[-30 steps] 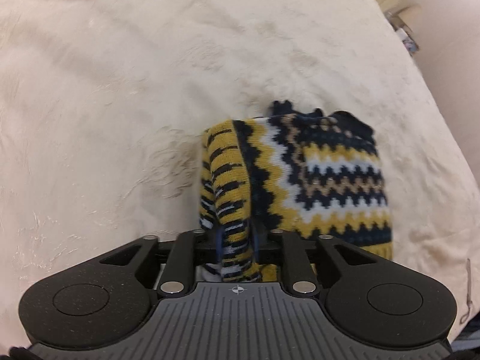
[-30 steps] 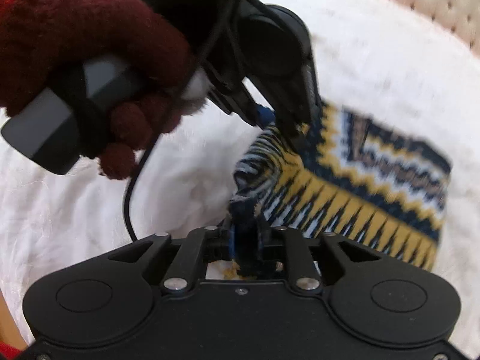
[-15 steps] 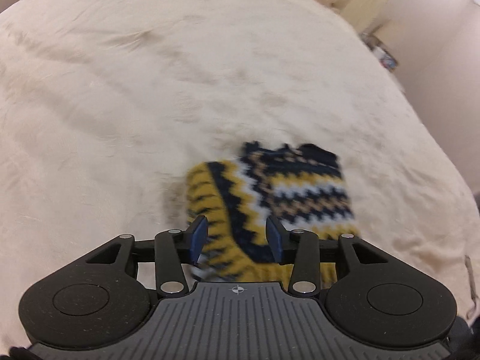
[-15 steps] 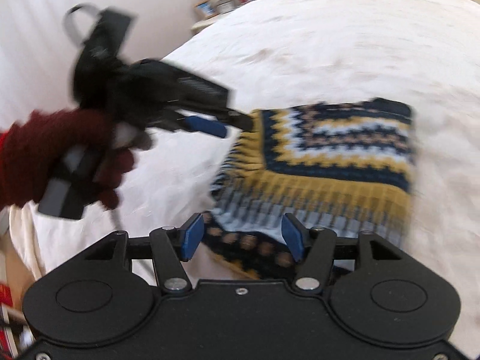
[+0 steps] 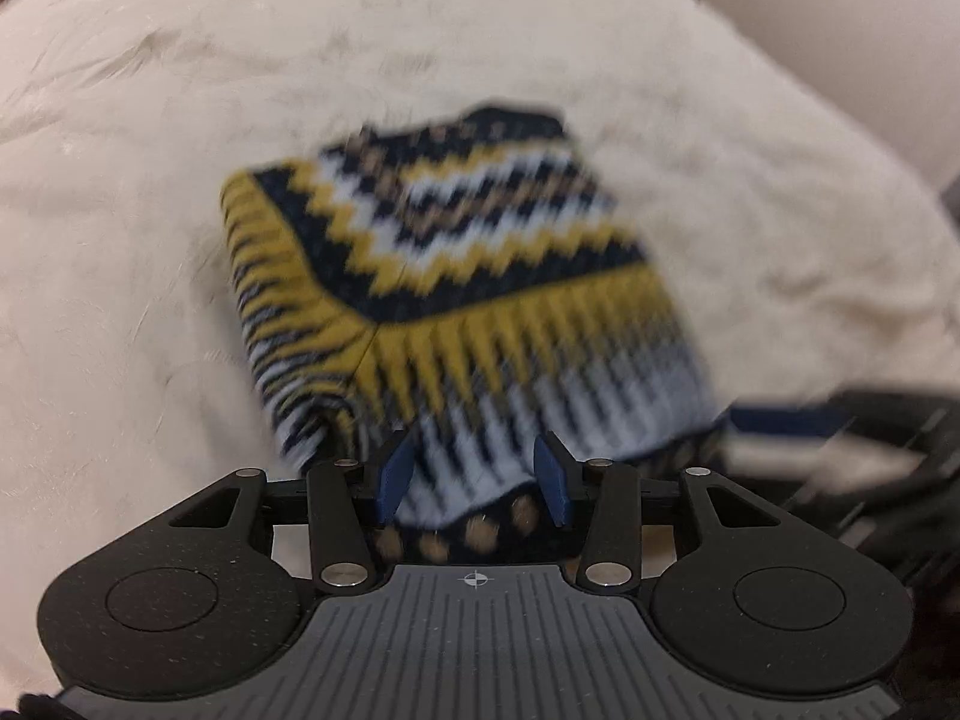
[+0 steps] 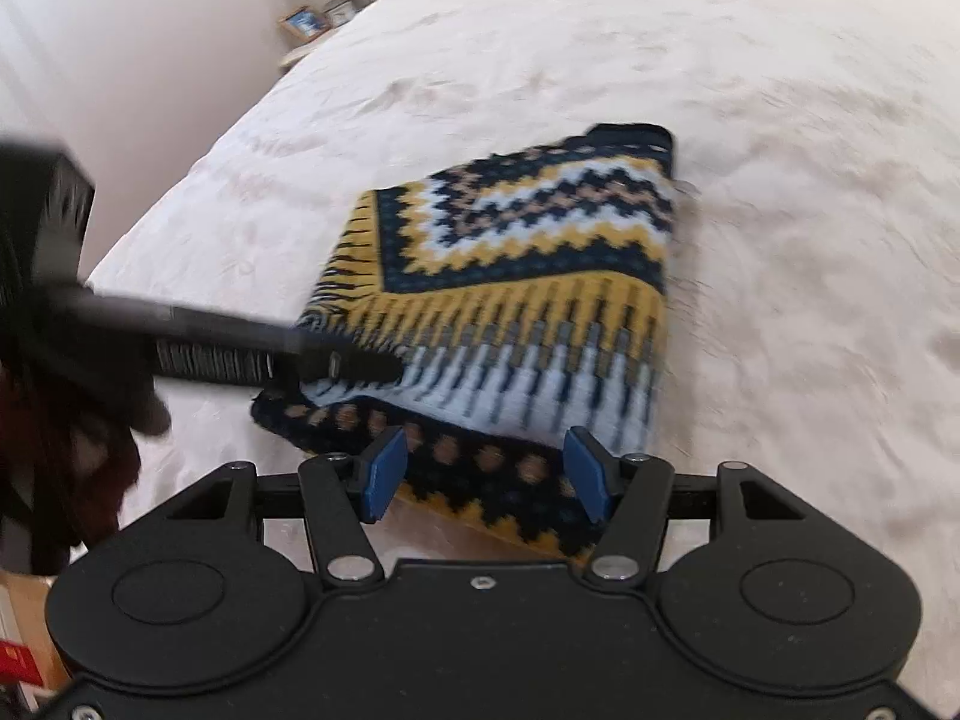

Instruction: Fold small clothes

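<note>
A small knit sweater (image 5: 456, 276) in yellow, navy and white zigzags lies folded into a rough rectangle on a cream bedspread (image 5: 180, 120). It also shows in the right wrist view (image 6: 516, 300). My left gripper (image 5: 474, 483) is open just above the sweater's near edge, holding nothing. My right gripper (image 6: 486, 474) is open over the dotted navy hem, holding nothing. The left gripper also shows in the right wrist view (image 6: 360, 363), its tips at the sweater's left corner. The right gripper's body shows blurred at the right of the left wrist view (image 5: 852, 456).
The bedspread (image 6: 780, 120) spreads wide around the sweater. A nightstand with picture frames (image 6: 324, 18) stands beyond the bed's far left corner. A red-gloved hand (image 6: 90, 450) holds the left gripper. The bed's edge falls off at the left.
Both grippers let go of the sweater's folded-over part and opened. They pulled back toward the near edge. The sweater now lies flat in its folded shape.
</note>
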A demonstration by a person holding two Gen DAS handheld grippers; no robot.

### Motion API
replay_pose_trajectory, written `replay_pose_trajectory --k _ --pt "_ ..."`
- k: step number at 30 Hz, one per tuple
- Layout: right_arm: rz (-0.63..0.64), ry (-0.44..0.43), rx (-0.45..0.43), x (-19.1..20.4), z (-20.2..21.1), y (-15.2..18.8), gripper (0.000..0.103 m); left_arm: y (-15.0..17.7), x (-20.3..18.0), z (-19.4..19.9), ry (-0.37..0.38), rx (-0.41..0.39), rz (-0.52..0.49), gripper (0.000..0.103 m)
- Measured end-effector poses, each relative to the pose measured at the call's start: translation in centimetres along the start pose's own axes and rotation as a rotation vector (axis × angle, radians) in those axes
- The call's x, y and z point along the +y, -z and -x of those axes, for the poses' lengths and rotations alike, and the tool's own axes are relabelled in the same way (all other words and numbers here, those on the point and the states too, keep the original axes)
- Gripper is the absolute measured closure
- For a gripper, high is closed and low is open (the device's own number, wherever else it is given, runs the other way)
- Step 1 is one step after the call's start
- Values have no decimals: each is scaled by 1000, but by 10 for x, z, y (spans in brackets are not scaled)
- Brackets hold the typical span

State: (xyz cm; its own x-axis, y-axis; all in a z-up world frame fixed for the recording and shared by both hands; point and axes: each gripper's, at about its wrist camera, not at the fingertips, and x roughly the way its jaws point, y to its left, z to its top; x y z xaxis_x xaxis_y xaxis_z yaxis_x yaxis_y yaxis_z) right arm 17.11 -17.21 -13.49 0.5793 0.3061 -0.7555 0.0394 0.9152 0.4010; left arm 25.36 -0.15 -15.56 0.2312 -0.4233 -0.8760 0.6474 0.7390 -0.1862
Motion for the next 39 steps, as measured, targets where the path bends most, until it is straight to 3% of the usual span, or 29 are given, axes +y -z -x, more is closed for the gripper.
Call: replay_pose_trajectory --k 3,8,13,15,17,19,22,27,36,39 --pt "-19 20 -2 -8 3 -1 40 12 8 -8 -28 40 5 60" --pt "-72 27 -2 -26 1 -9 39 17 12 -6 -14 33 26 60" --pt "-159 -21 -23 -42 -7 -29 33 17 24 3 41 7 149 59" --pt "-191 -40 -30 -50 -13 -38 28 19 30 11 82 -14 206 52" --pt "-220 -55 -34 -57 -19 -48 27 22 37 18 128 -32 268 27" --pt "-242 -69 -33 -64 -26 -58 25 25 43 23 147 -47 317 16" --pt "-262 -86 -25 -74 -37 -70 19 29 51 27 130 -59 365 15" --pt "-274 -110 12 -85 -60 -84 16 30 63 11 132 2 419 14" --pt "-342 -208 87 -104 -102 -90 16 17 64 -28 213 75 448 14" --pt "-348 -243 113 -108 -114 -90 16 8 64 -43 263 87 475 6"
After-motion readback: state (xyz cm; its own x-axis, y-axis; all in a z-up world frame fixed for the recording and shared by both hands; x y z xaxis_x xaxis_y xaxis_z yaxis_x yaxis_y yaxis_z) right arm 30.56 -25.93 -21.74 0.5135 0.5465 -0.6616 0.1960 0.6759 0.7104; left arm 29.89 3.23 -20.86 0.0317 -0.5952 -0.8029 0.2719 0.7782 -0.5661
